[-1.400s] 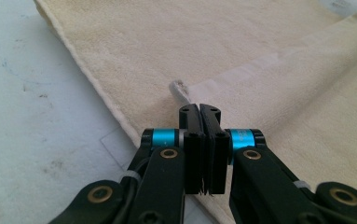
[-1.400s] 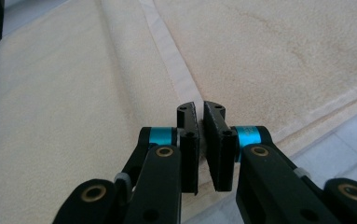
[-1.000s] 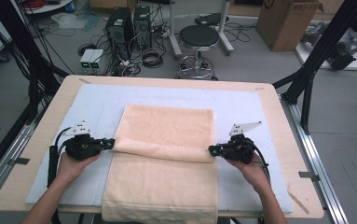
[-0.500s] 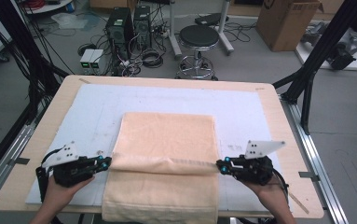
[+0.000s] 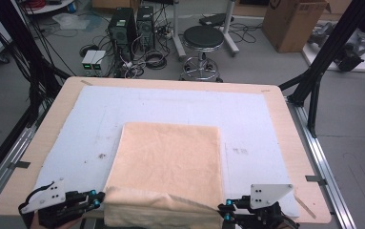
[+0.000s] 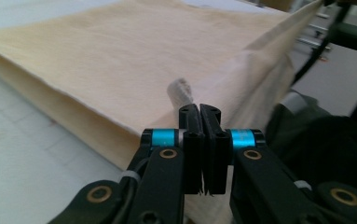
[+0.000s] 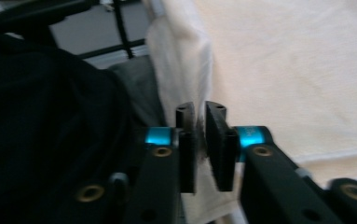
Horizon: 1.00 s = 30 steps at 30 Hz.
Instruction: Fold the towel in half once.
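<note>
Wooden table (image 5: 285, 124), pale blue mat (image 5: 123, 109) over it, peach towel (image 5: 170, 157) (folded) on top

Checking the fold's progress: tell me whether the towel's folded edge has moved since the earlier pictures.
Yes. The towel's folded edge has been drawn toward the near edge of the table; a second ago it lay mid-towel, now it sits near the table's front.

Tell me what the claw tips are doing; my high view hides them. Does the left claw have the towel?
Observer: The left claw has just been opening, but its jaws stand almost together, and a tuft of the towel pokes out past them.
Operator: And the right?
Observer: The right claw has just been opening too. A clear gap shows between its jaws, with faint cloth fuzz in it that doesn't look pressed.
</note>
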Motion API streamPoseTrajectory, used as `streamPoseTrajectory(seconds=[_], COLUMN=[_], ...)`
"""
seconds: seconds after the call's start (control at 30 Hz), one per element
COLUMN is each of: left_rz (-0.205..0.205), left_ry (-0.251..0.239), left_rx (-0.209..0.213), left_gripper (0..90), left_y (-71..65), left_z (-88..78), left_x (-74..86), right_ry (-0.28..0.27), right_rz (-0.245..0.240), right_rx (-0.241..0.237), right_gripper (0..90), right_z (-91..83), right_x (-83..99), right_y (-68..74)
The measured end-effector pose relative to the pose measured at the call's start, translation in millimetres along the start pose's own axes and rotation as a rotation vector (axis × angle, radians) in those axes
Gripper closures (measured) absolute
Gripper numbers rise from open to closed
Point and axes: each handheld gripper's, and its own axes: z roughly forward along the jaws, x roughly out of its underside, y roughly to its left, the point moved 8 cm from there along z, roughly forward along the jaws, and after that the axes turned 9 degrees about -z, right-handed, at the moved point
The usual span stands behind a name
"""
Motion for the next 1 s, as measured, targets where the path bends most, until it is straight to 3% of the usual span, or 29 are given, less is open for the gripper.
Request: streamPoseTrajectory(seconds=[0.07,0.13,0.23,0.33,0.43,0.57,0.67,0.7,0.73,0.83,0.9,1.0], left_rz=[-0.005,0.001,0.006,-0.024,-0.034,-0.052,-0.082,-0.101,-0.121,-0.161,-0.192,-0.244], left_ry=[-0.015,-0.025,-0.034,-0.040,-0.038,-0.034,0.005,-0.004,0.017,0.017,0.019,0.061], left_rx=[0.012,0.015,-0.016,-0.055,-0.107,-0.229,-0.305,-0.322,-0.333,-0.400,-0.422,-0.422], left_gripper=[69.4,64.0,60.0,59.1,57.9,54.6,54.8,55.2,56.1,61.3,58.9,55.8], left_y=[0.3,2.3,15.5,35.5,57.1,95.3,129.4,139.8,150.4,178.0,192.1,208.3], left_z=[-0.3,0.3,7.4,20.5,37.5,61.7,84.6,90.5,96.2,109.7,117.4,127.4], left_x=[-3.6,-9.1,-18.7,-30.9,-45.3,-59.9,-65.8,-67.8,-68.7,-72.2,-73.8,-72.9], right_ry=[-0.013,-0.020,0.012,0.028,0.048,0.071,0.104,0.116,0.123,0.108,0.126,0.132], right_rz=[0.028,0.030,0.037,0.060,0.090,0.130,0.151,0.173,0.198,0.247,0.273,0.277], right_rx=[0.003,0.022,0.095,0.157,0.209,0.283,0.345,0.357,0.369,0.391,0.402,0.399], right_gripper=[62.5,57.2,54.5,52.8,50.7,49.1,48.5,48.5,48.2,47.9,47.2,46.4], right_z=[-1.3,-3.2,-2.9,1.0,7.7,14.8,21.5,24.3,27.1,35.7,42.3,50.6], right_x=[1.3,-0.4,-1.1,-2.3,-4.6,-4.1,1.5,4.9,8.2,16.1,20.6,20.9], right_y=[-7.6,-15.7,-37.7,-68.0,-102.1,-147.1,-183.4,-195.1,-206.3,-235.8,-250.2,-263.5])
